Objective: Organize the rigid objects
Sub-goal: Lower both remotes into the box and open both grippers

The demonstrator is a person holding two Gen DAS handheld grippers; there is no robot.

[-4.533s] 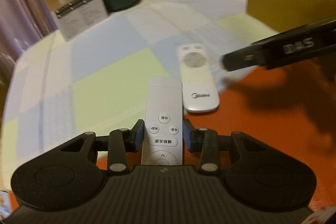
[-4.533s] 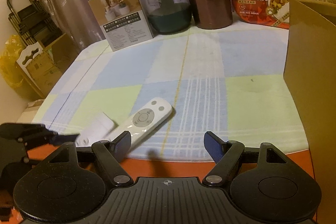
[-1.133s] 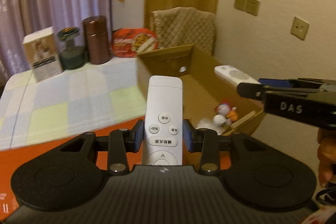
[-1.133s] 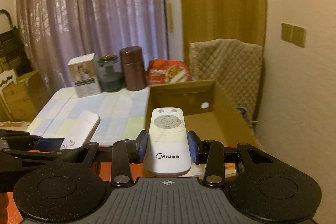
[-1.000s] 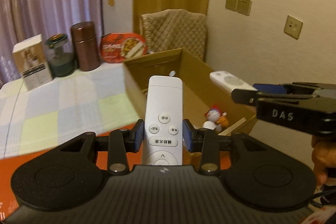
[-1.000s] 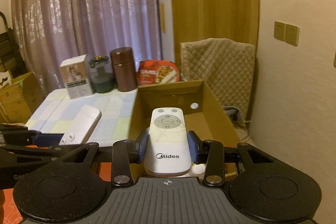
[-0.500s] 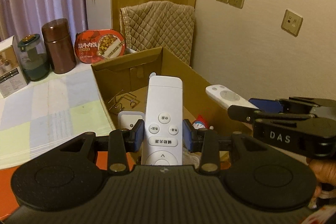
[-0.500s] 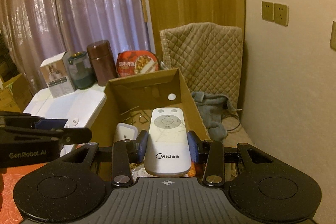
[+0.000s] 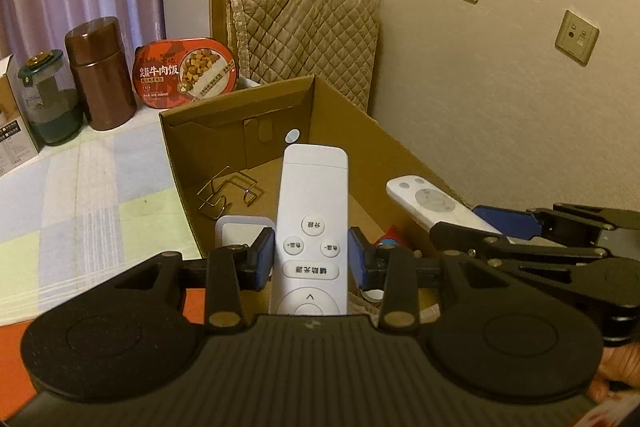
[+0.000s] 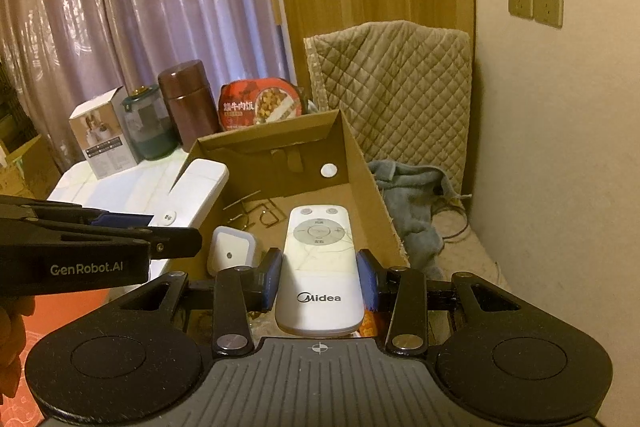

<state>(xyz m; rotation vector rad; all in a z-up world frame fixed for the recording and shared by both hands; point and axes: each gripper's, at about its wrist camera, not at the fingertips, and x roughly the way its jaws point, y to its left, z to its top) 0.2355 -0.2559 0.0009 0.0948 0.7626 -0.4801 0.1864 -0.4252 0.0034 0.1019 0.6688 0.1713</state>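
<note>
My left gripper (image 9: 311,259) is shut on a flat white remote (image 9: 312,211) with round buttons and holds it over the open cardboard box (image 9: 236,123). My right gripper (image 10: 320,277) is shut on a white Midea remote (image 10: 318,267), also above the box (image 10: 360,163). Each gripper shows in the other view: the right one (image 9: 460,223) at the right with its remote (image 9: 428,201), the left one (image 10: 176,239) at the left with its remote (image 10: 196,191). The box holds a wire rack (image 9: 226,191), a small white square device (image 10: 232,251) and a small toy (image 9: 390,235).
On the checked tablecloth (image 9: 80,195) behind the box stand a brown canister (image 9: 100,75), a glass jar (image 9: 50,103), a white carton (image 10: 102,139) and a red food tray (image 9: 186,71). A quilted chair back (image 10: 392,75) and a grey cloth (image 10: 416,195) lie right of the box.
Both grippers picked the remotes up from the table and carried them right, over the box. In the last half second they moved a little closer above it.
</note>
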